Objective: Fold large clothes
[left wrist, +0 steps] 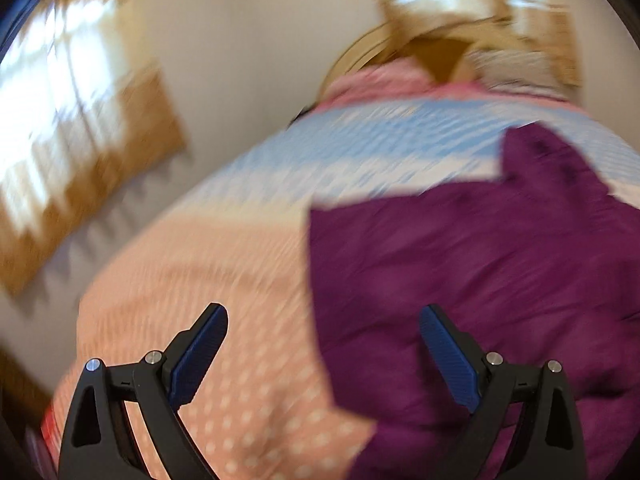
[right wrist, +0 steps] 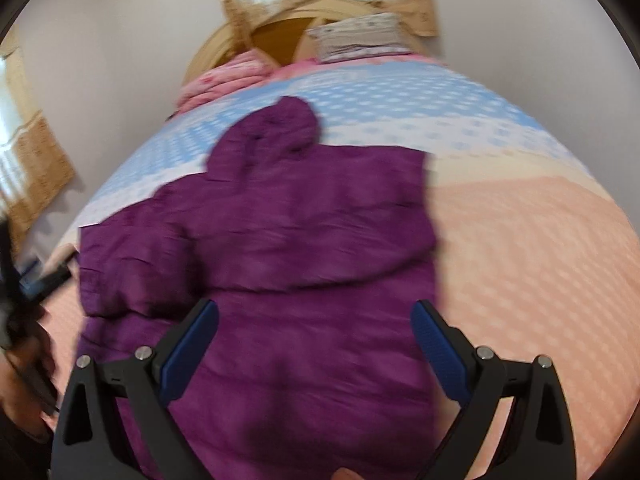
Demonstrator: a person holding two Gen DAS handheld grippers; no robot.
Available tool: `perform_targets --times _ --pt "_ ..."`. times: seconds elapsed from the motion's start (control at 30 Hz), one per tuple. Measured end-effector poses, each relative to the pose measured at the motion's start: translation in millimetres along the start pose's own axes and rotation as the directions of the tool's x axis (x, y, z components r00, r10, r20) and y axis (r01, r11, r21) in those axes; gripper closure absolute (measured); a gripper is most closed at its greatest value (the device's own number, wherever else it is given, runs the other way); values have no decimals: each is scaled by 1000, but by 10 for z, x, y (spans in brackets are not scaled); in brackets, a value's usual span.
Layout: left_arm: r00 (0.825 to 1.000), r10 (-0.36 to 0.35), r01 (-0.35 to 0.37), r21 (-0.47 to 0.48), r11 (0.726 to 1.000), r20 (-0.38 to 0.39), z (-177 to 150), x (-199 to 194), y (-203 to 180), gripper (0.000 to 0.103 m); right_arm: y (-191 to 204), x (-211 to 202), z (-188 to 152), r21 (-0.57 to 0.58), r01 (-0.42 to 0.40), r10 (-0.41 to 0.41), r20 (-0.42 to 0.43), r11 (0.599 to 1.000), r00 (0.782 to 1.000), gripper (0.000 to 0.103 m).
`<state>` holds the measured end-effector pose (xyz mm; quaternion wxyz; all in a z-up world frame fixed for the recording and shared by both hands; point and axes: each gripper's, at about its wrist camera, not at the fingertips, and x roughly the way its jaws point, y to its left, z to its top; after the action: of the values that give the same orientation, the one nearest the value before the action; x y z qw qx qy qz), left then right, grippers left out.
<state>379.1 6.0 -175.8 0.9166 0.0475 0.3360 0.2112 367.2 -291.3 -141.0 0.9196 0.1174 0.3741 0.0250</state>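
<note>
**Purple hooded jacket on the bed, both claws empty**

Ahead of the left claw (left wrist: 323,354), in the left wrist view, one purple jacket (left wrist: 480,264) lies on the bedspread (left wrist: 192,280). Its near edge runs between the two blue pads (left wrist: 200,356), so the cloth fills the space ahead and to the right of the claw, with bare bedspread to the left. The jaws stand wide with nothing between them. This view is heavily blurred.

Beyond the right claw (right wrist: 316,354), in the right wrist view, the same jacket spreads flat, its hood (right wrist: 280,128) at the far end and a sleeve folded across the body just ahead of the jaws. These jaws too stand wide and hold nothing. At the left edge, part of the other claw and a hand are dimly visible.

Judged by its puffy, creased surface, the jacket is probably light, soft and somewhat slippery; it should sag when lifted. Hem corners or shoulder seams look the best places to pinch.

Count: one jacket, two claws, one pillow (right wrist: 360,36), one pink quilt (right wrist: 224,80).
</note>
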Motion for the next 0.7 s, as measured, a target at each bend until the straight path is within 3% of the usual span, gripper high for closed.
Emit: perform_targets --times 0.1,0.23,0.27,0.33,0.37,0.43,0.5,0.7 --pt "997 17 -22 -61 998 -75 -201 209 157 6 355 300 107 -44 -75 72 -65 996 995 11" --pt "994 -6 -5 -100 995 -110 -395 342 178 6 620 675 146 -45 -129 122 -139 991 983 22" --pt "994 -4 -6 -98 995 -110 -413 347 173 6 662 759 136 -42 -146 138 -158 988 978 29" --pt "994 -2 -8 -90 996 -110 -415 347 144 6 693 968 102 20 -221 220 -227 975 949 69" --pt "994 -5 -4 -86 996 -107 -401 339 136 6 702 1004 80 29 -226 227 -236 974 945 74" --pt "996 -31 23 -85 996 -89 -357 310 154 6 712 864 98 -4 -202 198 -175 979 965 85" --pt "997 -32 26 -85 996 -73 -328 288 197 6 647 689 146 -15 -184 181 -115 983 977 88" --pt "997 -17 12 -73 997 -69 -247 292 259 6 178 115 322 8 -68 68 77 998 995 90"
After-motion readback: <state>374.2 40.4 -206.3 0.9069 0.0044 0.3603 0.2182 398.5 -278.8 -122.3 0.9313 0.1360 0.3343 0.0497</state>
